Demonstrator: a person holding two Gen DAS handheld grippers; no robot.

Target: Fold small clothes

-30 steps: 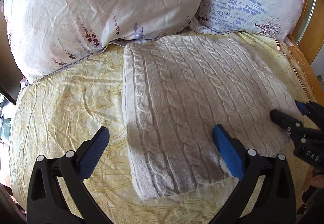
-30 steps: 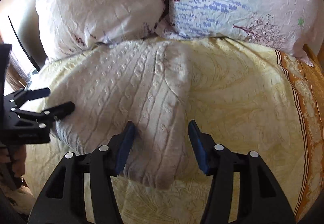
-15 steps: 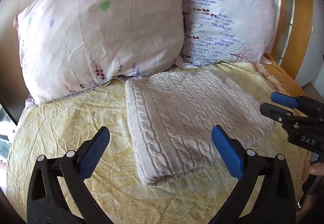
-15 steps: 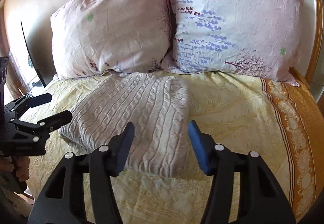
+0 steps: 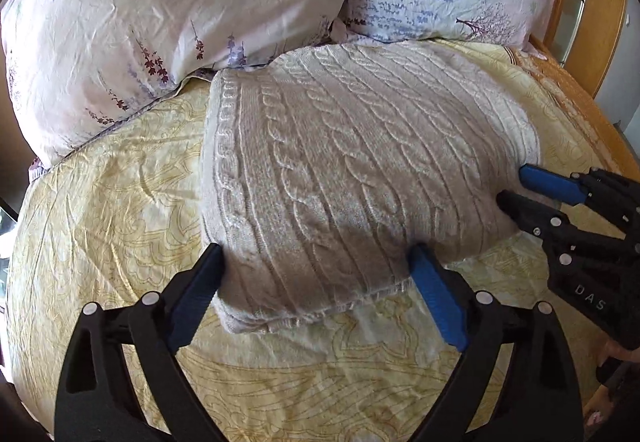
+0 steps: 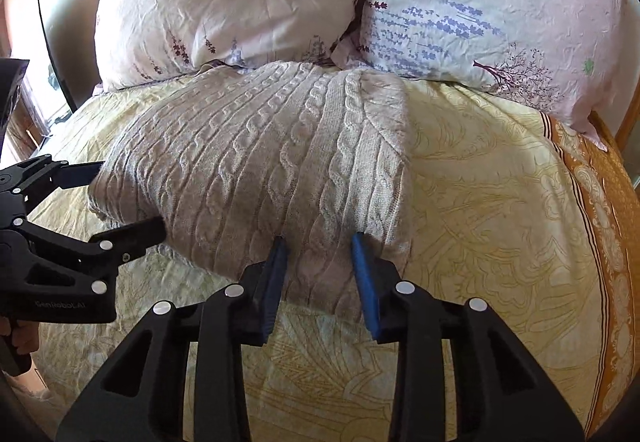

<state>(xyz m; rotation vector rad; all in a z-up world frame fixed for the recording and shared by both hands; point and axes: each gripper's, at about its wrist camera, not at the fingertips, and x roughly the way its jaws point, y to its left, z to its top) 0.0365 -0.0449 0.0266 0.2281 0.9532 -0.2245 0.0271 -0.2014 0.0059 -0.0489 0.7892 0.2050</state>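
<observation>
Folded cable-knit sweater (image 5: 360, 170), pale grey-white, lies on the yellow patterned bedsheet (image 5: 120, 178), its far edge up against two floral pillows (image 5: 168, 2) whose upper parts are cut off by the frame. Left gripper (image 5: 316, 262) — jaws wide and closing; the near-left corner of the sweater sits between the fingers (image 5: 436, 302), the black left one at the sweater's side edge, the blue pad of the other at the near hem. Whether either pad actually presses into the knit cannot be told; the tips meet the fabric line and nothing looks bunched. Right gripper (image 6: 318, 242) — jaws narrower and closing, with a strip of the near edge by the sweater's right corner between the two blue pads (image 6: 366, 282); the tips sit at or slightly sunk into the knit, but a firm pinch is not clear. In the left wrist view this gripper enters from the right of the fingers, its tips disappearing against the sweater's right edge, body cut off by the frame; a bit of a hand (image 5: 620, 354) shows below it. In the right wrist view the left gripper comes in from the left, one finger lost in shadow under the sweater's corner. How many layers the fold has is not visible. Wooden bed frame (image 5: 600, 10) partly seen beyond the right pillow.
</observation>
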